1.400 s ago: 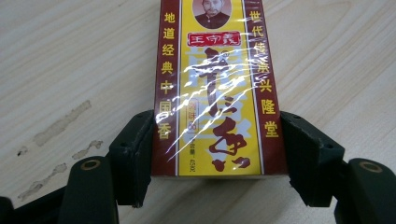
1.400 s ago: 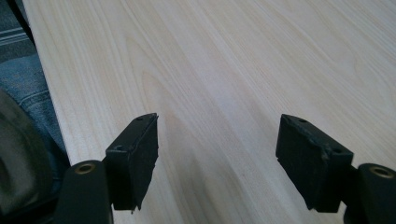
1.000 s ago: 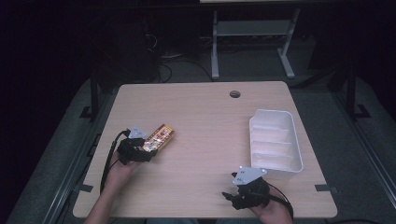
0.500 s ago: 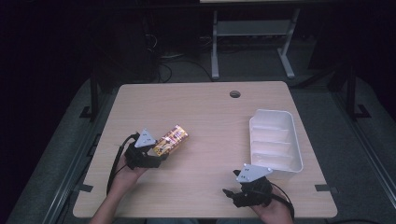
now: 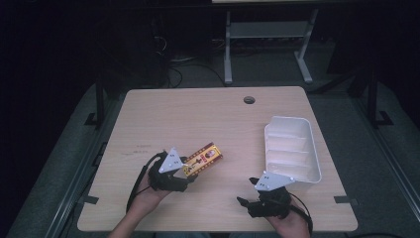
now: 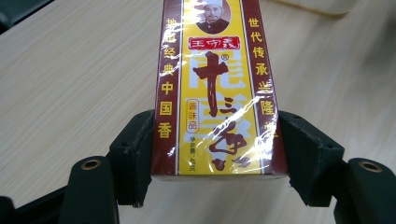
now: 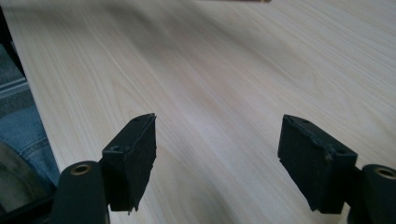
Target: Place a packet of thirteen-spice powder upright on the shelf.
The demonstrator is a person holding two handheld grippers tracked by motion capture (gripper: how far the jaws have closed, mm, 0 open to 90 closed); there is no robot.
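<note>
A long yellow and dark red seasoning box (image 5: pixel 203 158) wrapped in clear film, printed with Chinese characters, is held over the table's front left. My left gripper (image 5: pixel 185 174) is shut on its near end. In the left gripper view the box (image 6: pixel 215 88) runs away from the camera, and both pads (image 6: pixel 136 154) press against its sides. My right gripper (image 5: pixel 243 202) rests low at the front right of the table. It is open, and in the right gripper view bare wood shows between its fingers (image 7: pixel 133 151).
A white plastic tray (image 5: pixel 292 148) with ribbed compartments stands at the right of the wooden table (image 5: pixel 198 119). A round cable hole (image 5: pixel 249 100) sits near the far edge. A metal stand (image 5: pixel 267 44) and cables lie on the dark floor beyond.
The left gripper has carried the box to the right and toward the table's middle. The right gripper has stayed about where it was.
</note>
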